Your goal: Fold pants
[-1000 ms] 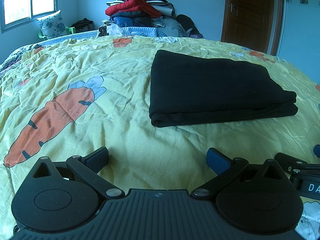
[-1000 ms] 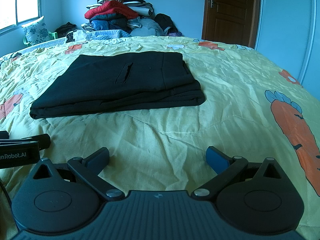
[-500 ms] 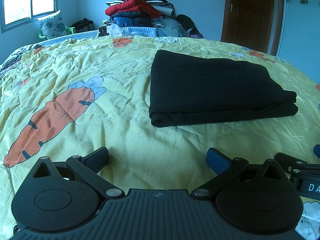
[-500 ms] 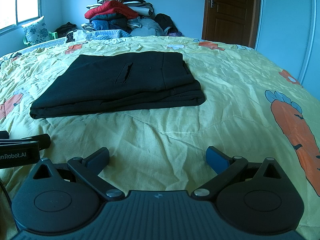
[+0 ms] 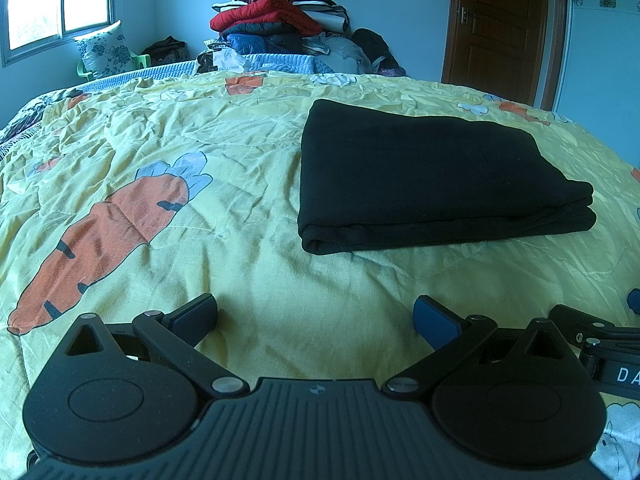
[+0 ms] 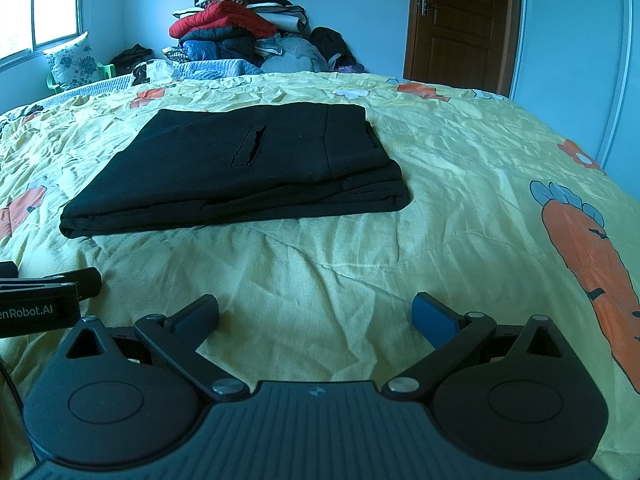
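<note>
Black pants point(image 5: 424, 178) lie folded into a flat rectangle on the yellow carrot-print bedspread point(image 5: 200, 208), ahead and to the right in the left wrist view. The right wrist view has the same pants point(image 6: 248, 168) ahead and to the left, a slit pocket facing up. My left gripper point(image 5: 316, 316) rests low over the bedspread, open, with nothing between its blue pads and well short of the pants. My right gripper point(image 6: 316, 316) is likewise open and empty, near the bed's front. Each gripper's body shows at the edge of the other's view.
A tall pile of clothes and quilts point(image 5: 280, 20) stands beyond the bed's far edge. A brown door point(image 5: 500, 28) is at the back right, a window point(image 5: 56, 0) and a floral pillow point(image 5: 106, 48) at the back left. Bare bedspread surrounds the pants.
</note>
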Tool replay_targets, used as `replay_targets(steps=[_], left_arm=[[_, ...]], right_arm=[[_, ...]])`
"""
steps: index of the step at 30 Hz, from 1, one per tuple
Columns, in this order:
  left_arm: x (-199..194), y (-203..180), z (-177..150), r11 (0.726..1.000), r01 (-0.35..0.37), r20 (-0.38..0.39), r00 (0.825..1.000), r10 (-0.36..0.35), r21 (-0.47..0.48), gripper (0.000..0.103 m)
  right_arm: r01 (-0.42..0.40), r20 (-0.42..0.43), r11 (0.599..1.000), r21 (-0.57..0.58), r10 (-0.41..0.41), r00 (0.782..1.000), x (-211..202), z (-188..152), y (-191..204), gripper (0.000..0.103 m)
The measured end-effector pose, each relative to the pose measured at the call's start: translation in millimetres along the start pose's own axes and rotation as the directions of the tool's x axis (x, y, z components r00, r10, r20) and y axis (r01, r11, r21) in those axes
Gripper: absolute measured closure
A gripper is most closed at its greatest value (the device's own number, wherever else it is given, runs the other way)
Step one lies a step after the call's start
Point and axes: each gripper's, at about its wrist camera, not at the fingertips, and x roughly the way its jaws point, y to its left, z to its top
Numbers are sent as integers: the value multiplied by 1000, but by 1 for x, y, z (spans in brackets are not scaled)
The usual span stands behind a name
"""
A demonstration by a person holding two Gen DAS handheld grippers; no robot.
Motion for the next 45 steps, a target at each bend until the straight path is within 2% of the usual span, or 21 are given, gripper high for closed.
replay_targets(steps=[45], left_arm=[[-1, 0, 0, 1000, 5, 0, 1000, -5, 1, 0]], right_arm=[[7, 1, 1000, 3, -7, 1000, 0, 0, 3, 0]])
